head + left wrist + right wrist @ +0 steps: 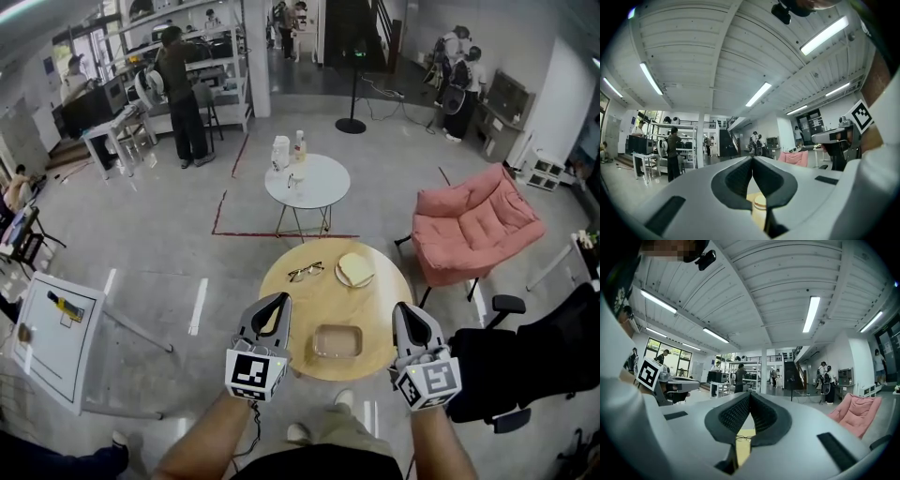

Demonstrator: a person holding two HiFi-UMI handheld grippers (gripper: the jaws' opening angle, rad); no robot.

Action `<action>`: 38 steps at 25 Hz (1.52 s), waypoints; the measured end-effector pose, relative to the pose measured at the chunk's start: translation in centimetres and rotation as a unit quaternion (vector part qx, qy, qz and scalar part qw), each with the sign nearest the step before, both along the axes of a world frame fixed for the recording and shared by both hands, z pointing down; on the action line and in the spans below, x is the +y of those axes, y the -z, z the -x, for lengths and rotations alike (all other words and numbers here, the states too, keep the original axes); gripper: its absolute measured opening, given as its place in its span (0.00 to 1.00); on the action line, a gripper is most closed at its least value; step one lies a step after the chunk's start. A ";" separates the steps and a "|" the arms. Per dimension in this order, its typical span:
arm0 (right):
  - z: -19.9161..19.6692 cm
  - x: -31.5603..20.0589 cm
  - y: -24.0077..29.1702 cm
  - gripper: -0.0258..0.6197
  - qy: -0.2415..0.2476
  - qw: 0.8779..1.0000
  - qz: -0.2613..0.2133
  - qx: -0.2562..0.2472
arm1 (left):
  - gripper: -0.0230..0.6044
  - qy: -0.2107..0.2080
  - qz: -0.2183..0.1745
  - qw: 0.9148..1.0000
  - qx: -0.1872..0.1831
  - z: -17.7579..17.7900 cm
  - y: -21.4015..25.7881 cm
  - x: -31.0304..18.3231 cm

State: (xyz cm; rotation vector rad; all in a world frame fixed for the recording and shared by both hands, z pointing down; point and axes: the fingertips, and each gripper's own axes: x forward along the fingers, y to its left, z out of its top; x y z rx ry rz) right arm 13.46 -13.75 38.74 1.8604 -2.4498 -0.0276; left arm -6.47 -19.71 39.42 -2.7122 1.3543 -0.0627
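Grey concrete floor, open workshop; round wooden table (300, 305) just ahead of the person. Left gripper (278, 302) and right gripper (405, 311) hang over its near edge. Both have jaws pressed together at the tips, with nothing between them. Clear shallow container (337, 341) lies on the table between the two, touching neither.

Head view alone gives the layout: glasses (306, 272) and a plate (355, 270) at the table's far side, white round table (323, 187) and pink armchair (478, 225) beyond.

Left gripper view: the plate shows in the gap under the meeting tips. Right gripper view: the glasses show there. Neither shows the container.

Each gripper's cube carries a black-and-white square marker (251, 372). Labels on the bottles (280, 152) on the white table are too small to read.
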 end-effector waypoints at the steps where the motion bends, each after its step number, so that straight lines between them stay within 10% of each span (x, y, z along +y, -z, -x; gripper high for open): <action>1: -0.2 -0.5 -0.1 0.06 0.002 1.000 0.001 0.000 | 0.06 -0.002 -0.001 1.000 -0.004 -0.3 0.0 -0.2; 38: -3.1 -7.3 -17.7 0.06 0.030 0.988 0.148 -0.004 | 0.06 -0.001 0.098 0.994 -0.041 -4.8 -13.9 -5.0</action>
